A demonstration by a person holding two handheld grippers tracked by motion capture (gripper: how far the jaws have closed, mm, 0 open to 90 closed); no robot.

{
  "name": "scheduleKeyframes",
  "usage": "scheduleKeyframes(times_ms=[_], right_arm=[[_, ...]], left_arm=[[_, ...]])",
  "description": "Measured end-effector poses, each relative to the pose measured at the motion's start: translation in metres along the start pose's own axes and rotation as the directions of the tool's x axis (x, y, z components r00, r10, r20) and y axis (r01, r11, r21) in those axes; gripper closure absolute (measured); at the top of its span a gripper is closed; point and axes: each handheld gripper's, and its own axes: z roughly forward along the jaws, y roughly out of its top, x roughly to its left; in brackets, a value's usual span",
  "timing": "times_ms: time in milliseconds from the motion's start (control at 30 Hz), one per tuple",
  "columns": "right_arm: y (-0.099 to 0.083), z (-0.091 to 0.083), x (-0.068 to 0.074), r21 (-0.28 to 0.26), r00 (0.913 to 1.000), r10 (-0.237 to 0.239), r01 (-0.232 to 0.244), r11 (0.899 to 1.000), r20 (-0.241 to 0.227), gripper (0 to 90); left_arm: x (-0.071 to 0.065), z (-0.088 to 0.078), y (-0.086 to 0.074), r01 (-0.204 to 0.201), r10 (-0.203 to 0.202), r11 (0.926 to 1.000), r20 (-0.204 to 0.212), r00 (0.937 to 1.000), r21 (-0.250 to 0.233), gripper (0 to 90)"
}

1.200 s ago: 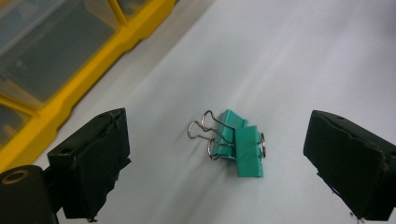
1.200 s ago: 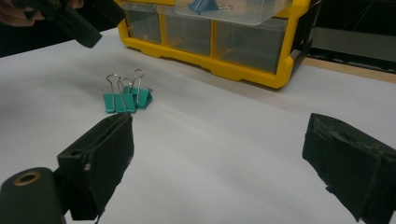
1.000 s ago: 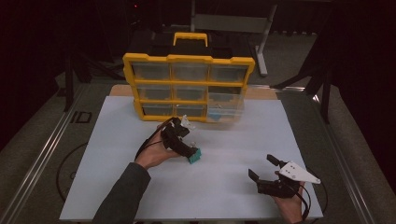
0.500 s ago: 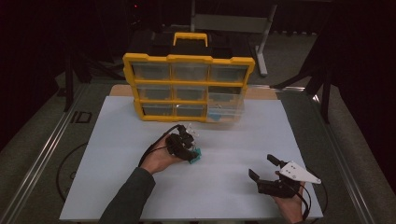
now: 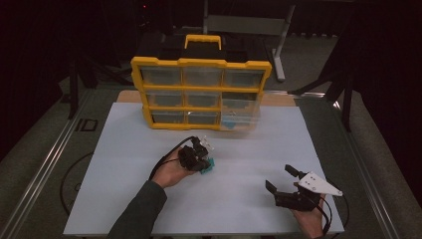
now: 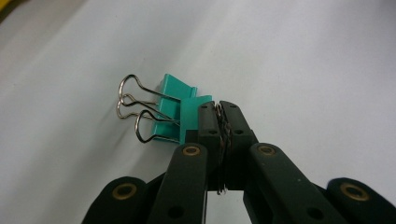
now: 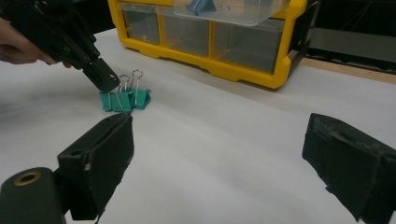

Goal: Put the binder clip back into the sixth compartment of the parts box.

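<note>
Teal metal binder clips (image 6: 175, 112) with silver wire handles lie in a small cluster on the white tabletop (image 5: 249, 149), in front of the yellow plastic organiser box (image 5: 201, 92) with its clear drawers and well apart from it. In the left gripper view at least two clips sit side by side, touching, their wire handles pointing away to the left. The left claw (image 6: 219, 121) has just been closing, and its two black jaws now stand pressed together on a wire handle that runs down the narrow seam between them; the nearest clip's teal body lies right against the jaw tips. From the high view the left claw (image 5: 201, 162) comes down on the clips (image 5: 208, 167) near the middle of the tabletop, the hand behind it tilted so the jaws point down and forward. The right gripper view shows the same claw (image 7: 103, 79) from the side, its tip resting on the upright handles of the clips (image 7: 125, 99).

The right claw (image 5: 281, 180) sits near the front right part of the tabletop, well apart from the clips, with its jaws spread wide and nothing between them. The bottom right drawer (image 5: 239, 119) of the organiser box is pulled out, and a blue binder clip (image 7: 200, 6) lies inside it.
</note>
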Motion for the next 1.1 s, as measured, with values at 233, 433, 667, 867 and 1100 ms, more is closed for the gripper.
scheduleKeyframes(times_ms=[233, 433, 667, 867, 1100], right_arm=[[0.000, 0.001, 0.000, 0.000, 1.0000, -0.001, 0.001, 1.000, 0.000, 8.7], [0.000, 0.001, 0.001, -0.001, 1.0000, -0.003, 0.003, 1.000, -0.001, 8.6], [0.000, 0.001, 0.001, 0.000, 1.0000, -0.003, 0.003, 1.000, -0.001, 8.7], [0.000, 0.001, 0.001, 0.000, 1.0000, -0.002, 0.002, 1.000, -0.001, 8.7], [0.000, 0.001, 0.001, -0.001, 1.0000, -0.002, 0.002, 1.000, -0.002, 8.7]], left_arm=[[0.004, -0.015, -0.002, -0.002, 0.001, 0.9997, -0.024, 0.9997, -0.022, 89.6], [0.009, -0.029, -0.002, 0.007, -0.009, 0.9988, -0.050, 0.9987, -0.048, 89.6], [0.014, -0.046, 0.000, 0.013, -0.018, 0.9971, -0.075, 0.9970, -0.075, 89.6], [0.016, -0.059, 0.004, 0.006, -0.015, 0.9953, -0.093, 0.9955, -0.097, 89.6], [0.018, -0.076, 0.010, 0.012, -0.026, 0.9907, -0.103, 0.9943, -0.136, 89.6]])
